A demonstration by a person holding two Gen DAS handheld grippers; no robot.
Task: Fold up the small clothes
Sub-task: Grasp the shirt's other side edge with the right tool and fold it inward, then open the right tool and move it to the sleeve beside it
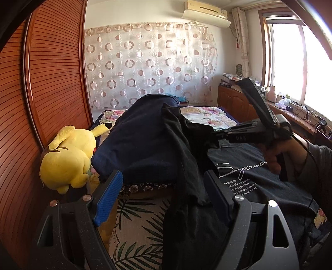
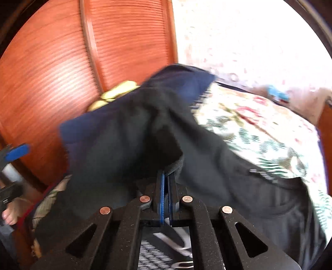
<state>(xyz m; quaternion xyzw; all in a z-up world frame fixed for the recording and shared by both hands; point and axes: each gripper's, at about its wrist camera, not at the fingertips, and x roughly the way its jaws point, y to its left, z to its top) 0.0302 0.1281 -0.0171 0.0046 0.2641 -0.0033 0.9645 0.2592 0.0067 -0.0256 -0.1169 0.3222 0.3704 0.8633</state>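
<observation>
We count two grippers, the left gripper (image 1: pixel 164 193) and the right gripper (image 2: pixel 166 184); one black T-shirt (image 1: pixel 249 182); one dark blue pillow (image 1: pixel 141 141); one yellow plush toy (image 1: pixel 68 157); one air conditioner (image 1: pixel 205 12); one window (image 1: pixel 300 62).

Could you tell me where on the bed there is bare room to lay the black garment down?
Bare bedspread shows at the far end, between the navy pillow and the cabinets. The near side is crowded: the printed T-shirt, the black garment and the yellow plush.
</observation>
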